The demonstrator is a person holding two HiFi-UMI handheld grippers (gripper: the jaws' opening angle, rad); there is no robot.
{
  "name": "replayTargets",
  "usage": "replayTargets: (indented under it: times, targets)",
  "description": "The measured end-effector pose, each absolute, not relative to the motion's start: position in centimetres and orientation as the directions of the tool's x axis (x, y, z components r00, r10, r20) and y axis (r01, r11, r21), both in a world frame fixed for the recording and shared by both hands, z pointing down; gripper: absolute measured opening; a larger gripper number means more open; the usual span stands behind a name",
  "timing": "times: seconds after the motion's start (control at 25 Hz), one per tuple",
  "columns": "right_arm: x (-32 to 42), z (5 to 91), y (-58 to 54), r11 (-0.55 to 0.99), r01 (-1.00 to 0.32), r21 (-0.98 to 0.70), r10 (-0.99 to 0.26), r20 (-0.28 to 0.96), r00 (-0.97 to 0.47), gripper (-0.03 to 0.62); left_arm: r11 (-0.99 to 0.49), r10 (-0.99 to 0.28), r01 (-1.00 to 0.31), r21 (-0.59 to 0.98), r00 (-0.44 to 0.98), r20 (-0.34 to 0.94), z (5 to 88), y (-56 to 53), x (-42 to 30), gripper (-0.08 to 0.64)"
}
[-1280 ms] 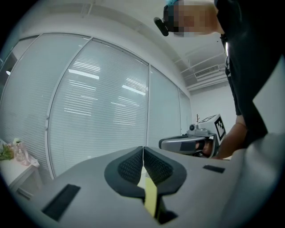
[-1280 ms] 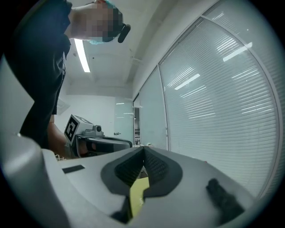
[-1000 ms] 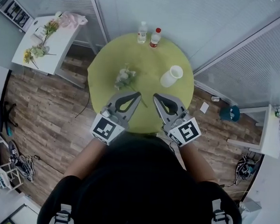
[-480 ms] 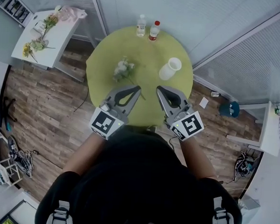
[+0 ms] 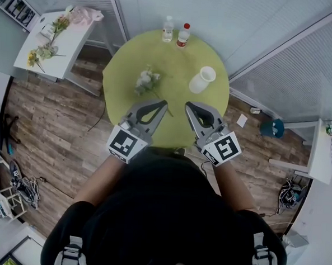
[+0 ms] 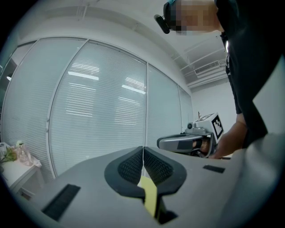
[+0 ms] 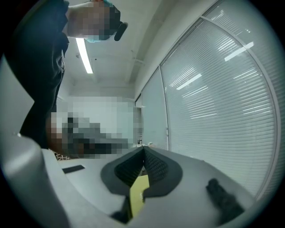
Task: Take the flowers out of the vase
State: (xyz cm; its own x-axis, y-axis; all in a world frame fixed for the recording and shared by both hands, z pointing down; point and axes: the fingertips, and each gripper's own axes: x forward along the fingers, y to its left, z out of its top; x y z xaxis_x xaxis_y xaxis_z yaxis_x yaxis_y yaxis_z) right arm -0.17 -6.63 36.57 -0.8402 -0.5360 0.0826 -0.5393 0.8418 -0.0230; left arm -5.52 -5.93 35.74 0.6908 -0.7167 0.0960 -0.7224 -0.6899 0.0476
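Observation:
A bunch of pale flowers lies on the round yellow-green table, left of centre. The white vase stands apart from it at the right, with nothing showing in its mouth. My left gripper hovers over the table's near edge, just below the flowers, jaws shut and empty. My right gripper is beside it, below the vase, also shut and empty. In the left gripper view the jaws meet with nothing between them and the right gripper shows beyond. The right gripper view shows its jaws closed.
Two small bottles stand at the table's far edge. A white side table at upper left carries more flowers. Window blinds run behind the table. Wood floor, a teal object and bags lie around.
The head view shifted slightly after the oldest frame; the grippers, flowers and vase keep the same places relative to each other.

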Motion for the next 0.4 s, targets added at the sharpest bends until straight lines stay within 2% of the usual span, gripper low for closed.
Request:
replayTargets:
  times: [0.4]
  targets:
    - [-0.49,36.88,-6.44,0.844,-0.536,-0.024,-0.533,0.087,-0.842,0.018,-0.687,-0.718,-0.725,0.052,0.688,0.104,35.95,-5.78,-5.72,0.015]
